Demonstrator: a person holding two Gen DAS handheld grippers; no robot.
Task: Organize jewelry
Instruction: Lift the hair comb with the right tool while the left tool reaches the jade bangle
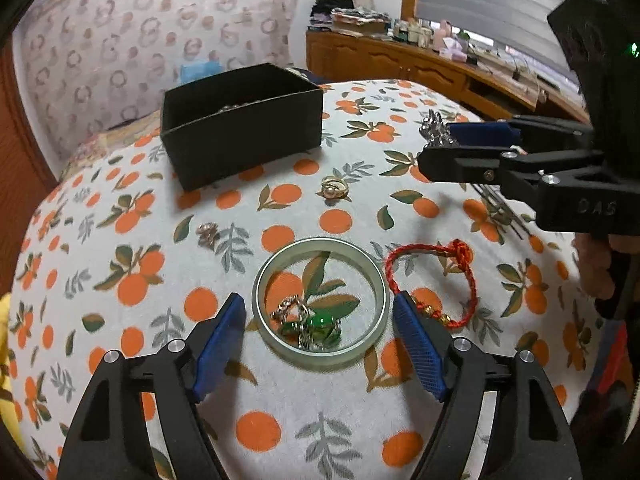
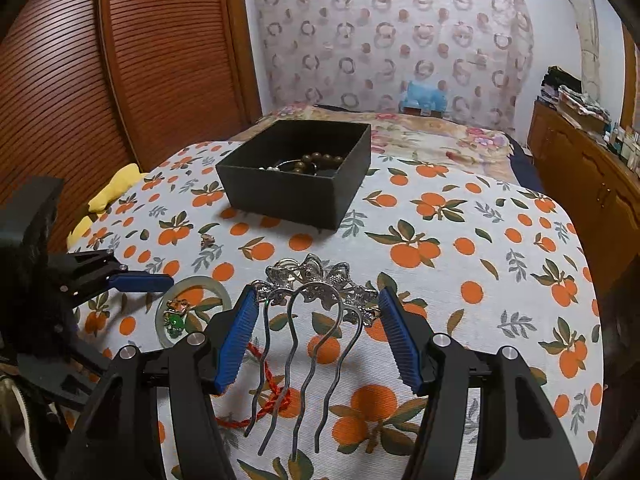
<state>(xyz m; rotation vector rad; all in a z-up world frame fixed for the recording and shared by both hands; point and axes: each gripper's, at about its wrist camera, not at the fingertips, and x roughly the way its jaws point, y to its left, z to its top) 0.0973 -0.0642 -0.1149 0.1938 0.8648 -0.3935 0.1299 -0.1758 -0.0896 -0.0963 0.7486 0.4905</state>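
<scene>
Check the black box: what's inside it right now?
In the black box a brown bead bracelet and something silvery lie against the far wall. The near wall covers the rest of the floor.

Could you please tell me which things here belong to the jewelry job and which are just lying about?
Job: black box, jade bangle, green pendant, red cord bracelet, silver hair comb, gold ring, small brooch.

Lying about: yellow cloth, dresser clutter.

The cloth is woven and matt. The box looks like matt black card. The bangle is smooth and glossy, the comb shiny metal, the cord braided red thread.
</scene>
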